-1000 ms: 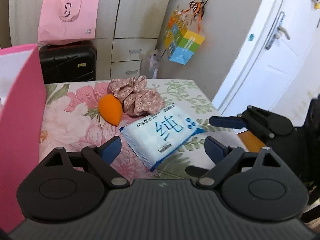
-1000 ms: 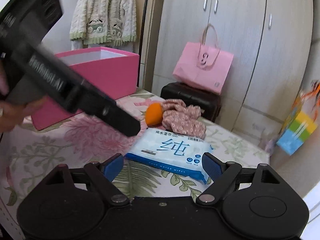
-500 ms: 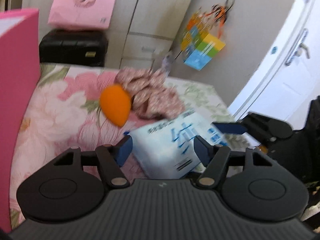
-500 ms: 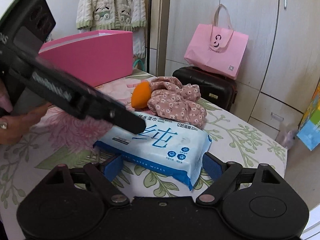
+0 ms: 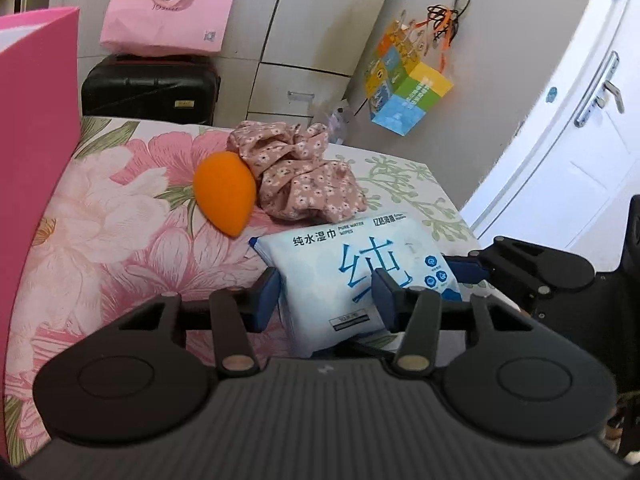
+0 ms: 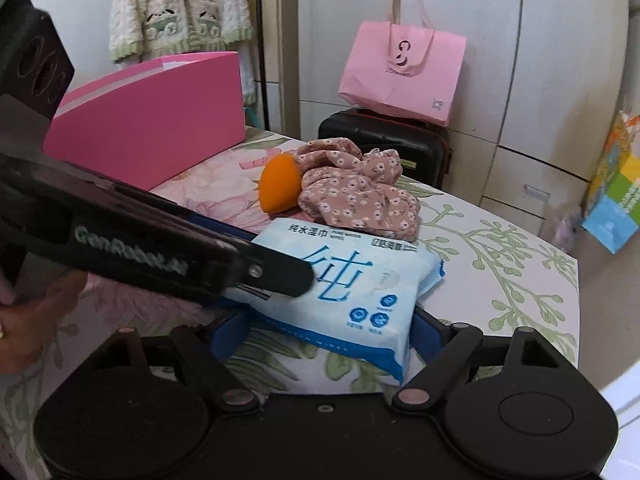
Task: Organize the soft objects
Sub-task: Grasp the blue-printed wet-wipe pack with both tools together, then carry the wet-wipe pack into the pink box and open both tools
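Evidently the wipes pack is pinched by the just-closing left tongs to lift it, while the right tongs are held released astride its end.

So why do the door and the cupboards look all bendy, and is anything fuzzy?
Left wrist view: the fisheye lens bows the white door near the edge, while the wipes pack looks sharp. Right wrist view: the cupboard lines curve too, the dark corners come from the round lens, and the left gripper close to the camera looks a little soft.
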`<state>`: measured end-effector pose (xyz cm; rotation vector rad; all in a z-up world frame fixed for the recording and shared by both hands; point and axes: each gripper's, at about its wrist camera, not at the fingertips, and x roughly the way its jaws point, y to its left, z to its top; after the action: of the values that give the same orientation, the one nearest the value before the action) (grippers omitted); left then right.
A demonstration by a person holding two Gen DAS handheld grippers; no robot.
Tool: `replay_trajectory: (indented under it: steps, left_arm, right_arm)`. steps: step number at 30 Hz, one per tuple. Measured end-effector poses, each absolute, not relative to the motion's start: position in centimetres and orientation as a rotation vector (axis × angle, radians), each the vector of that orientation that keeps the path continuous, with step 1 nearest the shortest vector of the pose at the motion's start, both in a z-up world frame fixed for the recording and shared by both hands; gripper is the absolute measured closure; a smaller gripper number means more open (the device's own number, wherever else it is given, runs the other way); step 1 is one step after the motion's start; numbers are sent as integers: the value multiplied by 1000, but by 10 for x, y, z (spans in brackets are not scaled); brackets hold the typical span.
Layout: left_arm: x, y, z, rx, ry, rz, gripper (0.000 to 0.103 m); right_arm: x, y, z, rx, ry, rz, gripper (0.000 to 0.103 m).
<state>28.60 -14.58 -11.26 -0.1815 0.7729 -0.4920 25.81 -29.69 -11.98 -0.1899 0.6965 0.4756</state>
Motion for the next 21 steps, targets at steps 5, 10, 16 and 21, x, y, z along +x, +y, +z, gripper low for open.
replay_trajectory:
  steps: [5, 10, 16, 21]
  left_arm:
    - [276, -148, -112, -178, 751, -503, 46]
    - [261, -160, -110, -53, 754, -510, 35]
    - [249, -151, -105, -80, 776, -554, 33]
    - [226, -145, -99, -39, 760, -559, 33]
  right_arm:
    - [246, -290, -122, -155, 676, 421, 15]
    - [228, -281, -124, -112, 667, 371, 15]
    - [208, -274, -123, -60, 661, 321, 15]
    - [187, -269, -119, 40, 656, 300, 16]
